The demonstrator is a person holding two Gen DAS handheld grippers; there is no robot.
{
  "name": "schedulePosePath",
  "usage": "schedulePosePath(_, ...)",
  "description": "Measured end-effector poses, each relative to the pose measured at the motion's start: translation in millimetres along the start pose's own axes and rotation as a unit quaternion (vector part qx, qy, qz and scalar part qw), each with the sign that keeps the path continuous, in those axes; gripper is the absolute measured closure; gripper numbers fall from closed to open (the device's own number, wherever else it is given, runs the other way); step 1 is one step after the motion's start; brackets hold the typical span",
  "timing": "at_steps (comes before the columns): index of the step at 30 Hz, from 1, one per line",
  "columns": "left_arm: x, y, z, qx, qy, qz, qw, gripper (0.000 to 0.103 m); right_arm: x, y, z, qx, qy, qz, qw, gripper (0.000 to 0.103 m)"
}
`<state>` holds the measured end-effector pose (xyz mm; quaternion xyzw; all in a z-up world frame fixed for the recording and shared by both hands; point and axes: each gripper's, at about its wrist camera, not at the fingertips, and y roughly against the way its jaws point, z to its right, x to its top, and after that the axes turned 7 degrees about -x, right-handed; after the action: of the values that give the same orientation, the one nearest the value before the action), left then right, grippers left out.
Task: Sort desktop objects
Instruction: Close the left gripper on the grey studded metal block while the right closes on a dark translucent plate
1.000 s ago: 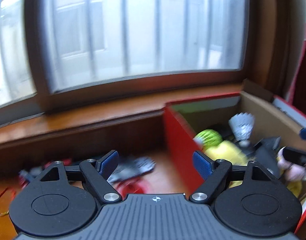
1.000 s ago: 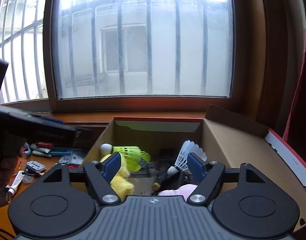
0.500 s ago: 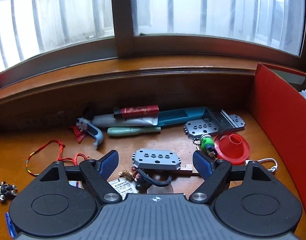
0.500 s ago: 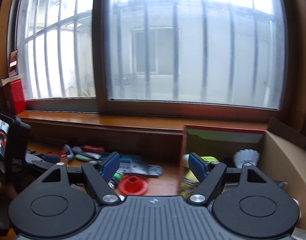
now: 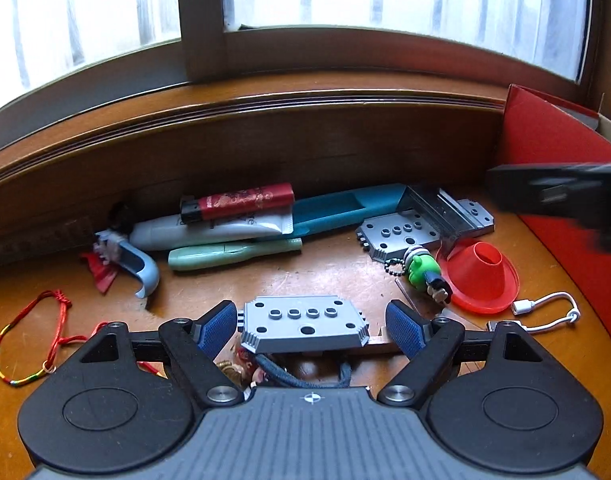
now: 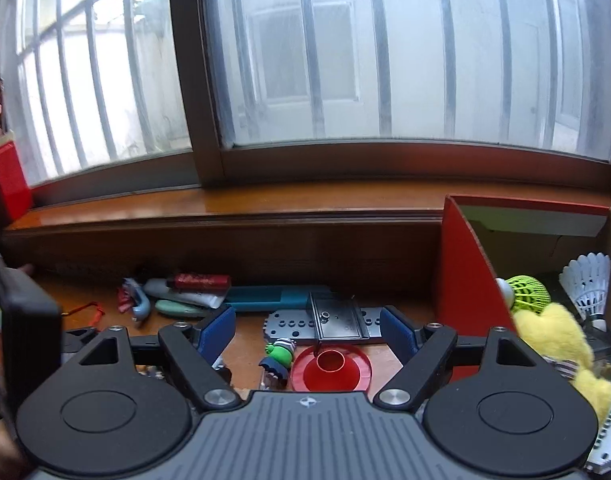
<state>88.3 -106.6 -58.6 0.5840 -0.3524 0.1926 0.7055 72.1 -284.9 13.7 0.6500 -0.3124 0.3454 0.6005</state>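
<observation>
My left gripper (image 5: 311,326) is open, its blue pads on either side of a grey metal plate (image 5: 303,324) lying on the wooden desk, not touching it. Behind it lie a red lighter (image 5: 241,202), a white tube (image 5: 209,230), a green pen (image 5: 233,254), a teal case (image 5: 341,208), a second grey plate (image 5: 401,234), a green figure keychain (image 5: 423,272) and a red funnel (image 5: 481,276). My right gripper (image 6: 307,330) is open and empty above the red funnel (image 6: 331,366) and the keychain (image 6: 279,354). The red cardboard box (image 6: 461,264) stands at the right.
The box holds a yellow plush (image 6: 557,340), a green shuttlecock (image 6: 527,294) and a white shuttlecock (image 6: 589,284). A red string bracelet (image 5: 29,332), a blue hook (image 5: 139,264) and a white cable (image 5: 545,312) lie on the desk. A raised window sill (image 5: 265,92) runs behind.
Both grippers swung left, away from the box and over the cluttered desk. The left one came down and forward, so the grey plate now sits between its open fingers.
</observation>
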Motion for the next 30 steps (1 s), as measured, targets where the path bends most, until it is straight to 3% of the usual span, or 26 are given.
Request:
schedulePosePath(9, 0, -2, -16, -0.045, 0.027, -0.003, 0.9986, 0.029, -7, -77, -5, -0.062, -0.030, -0.023, 0.997, 0.022)
schedulePosePath(16, 2, -5, -23, -0.049, 0.039, -0.004, 0.9980, 0.026, -7, -116, 2, -0.046, -0.028, -0.055, 0.997, 0.022)
schedulePosePath(20, 4, -8, -19, -0.045, 0.021, -0.006, 0.9987, 0.028, -9, -127, 1, -0.042, -0.018, -0.058, 0.997, 0.023)
schedulePosePath(21, 4, -8, -19, -0.044, 0.019, -0.005, 0.9988, 0.033, -9, -130, 1, -0.041, -0.015, -0.059, 0.997, 0.024)
schedulePosePath(23, 5, -7, -20, -0.045, 0.020, -0.005, 0.9988, 0.033, -10, -130, 1, -0.041, -0.008, -0.056, 0.998, 0.027)
schedulePosePath(26, 6, -6, -23, -0.047, 0.030, -0.005, 0.9984, 0.033, -10, -128, 3, -0.044, -0.001, -0.047, 0.998, 0.044)
schedulePosePath(30, 8, 1, -24, -0.048, 0.033, 0.005, 0.9983, 0.033, -10, -124, 5, -0.040, -0.011, -0.043, 0.998, 0.046)
